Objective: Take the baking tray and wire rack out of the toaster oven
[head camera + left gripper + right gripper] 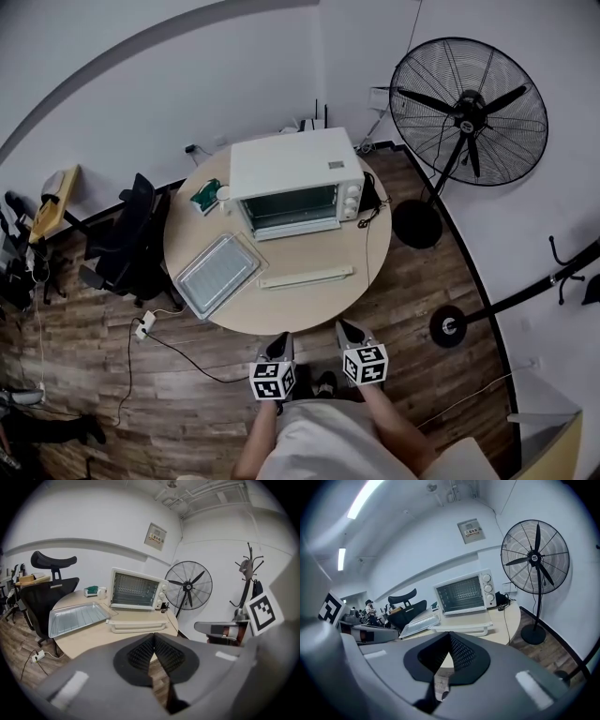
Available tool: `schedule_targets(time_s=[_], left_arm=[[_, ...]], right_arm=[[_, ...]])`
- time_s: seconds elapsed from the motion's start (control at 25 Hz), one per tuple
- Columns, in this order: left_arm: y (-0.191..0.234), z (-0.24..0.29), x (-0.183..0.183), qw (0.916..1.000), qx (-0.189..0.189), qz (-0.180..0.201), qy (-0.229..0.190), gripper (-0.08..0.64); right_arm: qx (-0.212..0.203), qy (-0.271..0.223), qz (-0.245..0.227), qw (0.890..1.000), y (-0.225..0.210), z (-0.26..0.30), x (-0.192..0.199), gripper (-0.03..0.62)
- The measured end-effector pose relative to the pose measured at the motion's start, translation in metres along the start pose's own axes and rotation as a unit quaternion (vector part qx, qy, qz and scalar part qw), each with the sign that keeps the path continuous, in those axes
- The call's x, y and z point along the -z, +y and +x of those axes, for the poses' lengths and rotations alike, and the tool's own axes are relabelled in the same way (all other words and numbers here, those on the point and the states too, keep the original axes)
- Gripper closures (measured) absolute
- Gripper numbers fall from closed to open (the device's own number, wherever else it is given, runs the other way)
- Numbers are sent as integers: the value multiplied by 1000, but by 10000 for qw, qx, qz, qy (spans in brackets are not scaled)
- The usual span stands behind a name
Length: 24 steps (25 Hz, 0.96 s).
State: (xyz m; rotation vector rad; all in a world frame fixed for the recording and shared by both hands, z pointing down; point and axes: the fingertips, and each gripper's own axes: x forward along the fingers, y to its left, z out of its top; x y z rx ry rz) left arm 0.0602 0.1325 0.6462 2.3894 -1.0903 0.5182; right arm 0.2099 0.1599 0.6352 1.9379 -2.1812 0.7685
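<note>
Two grippers are hovering side by side at the table's [309,305] 6 o'clock edge, both pointing toward 12 o'clock. The left gripper [281,337] is keeping its jaws pressed together with nothing between them, and the right gripper [343,326] is showing the same narrow, empty closure in its own view. On the round table, a white toaster oven [292,164] is sitting at 12 o'clock. The baking tray [217,274] is lying flat on the tabletop at about 8 o'clock, outside the oven. A long white bar [306,277] is lying across the table at the oven's 6 o'clock. A standing fan [469,111] is facing in from 2 o'clock, and a black chair [127,239] is waiting at 9 o'clock.
</note>
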Motion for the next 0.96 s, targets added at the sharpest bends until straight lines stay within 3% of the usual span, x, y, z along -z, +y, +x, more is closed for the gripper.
schedule_targets(time_s=[0.96], left_arm=[[39,-15,-1,9992,-257,-233,-191,504]], right_arm=[[15,26,-231,9997,21,20,-3,592]])
